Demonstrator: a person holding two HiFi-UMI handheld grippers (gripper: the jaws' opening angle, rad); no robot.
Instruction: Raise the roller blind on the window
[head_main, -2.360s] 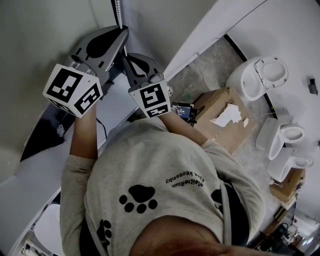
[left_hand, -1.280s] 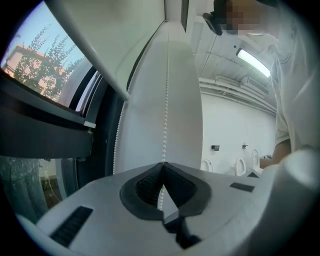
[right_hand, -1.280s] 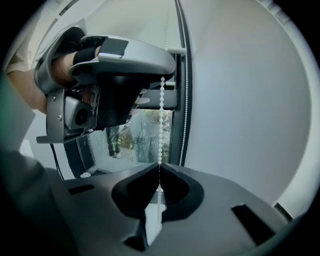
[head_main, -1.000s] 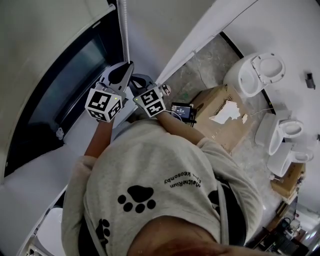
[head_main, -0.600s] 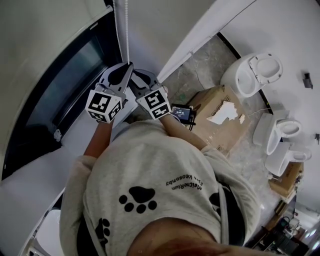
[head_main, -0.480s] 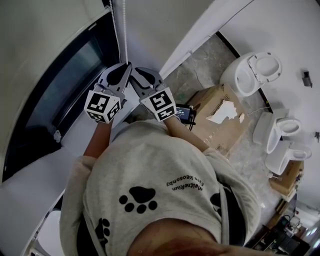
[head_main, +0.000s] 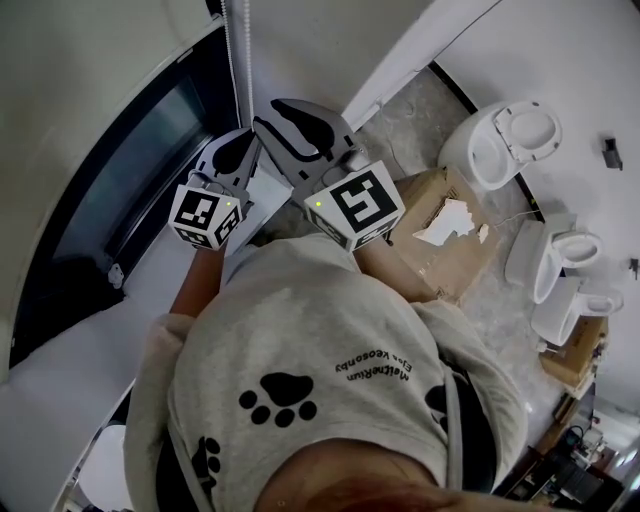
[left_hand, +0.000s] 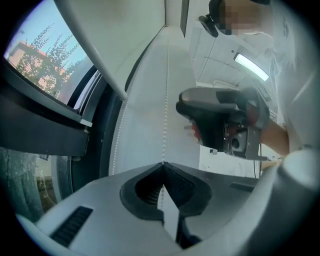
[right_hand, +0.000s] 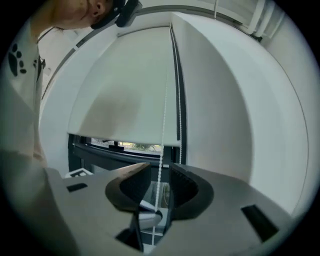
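White bead chain: we are counting two strands, hanging side by side at the blind's edge.
Tools: we are counting two, the left tool and the right tool.
Roller blind: we are counting one, covering the upper part of the window.
Floor: we are counting three toilets and one cardboard box.
Left tool: we are pinching one strand between fully closed jaws.
Right tool: its jaws are standing wide apart, having just been opening. A strand is passing between them and touching neither pad.
Change: half a second ago the right tool was sitting beside the left one. Now we are seeing it higher along the chain, above the left tool, which is staying put.
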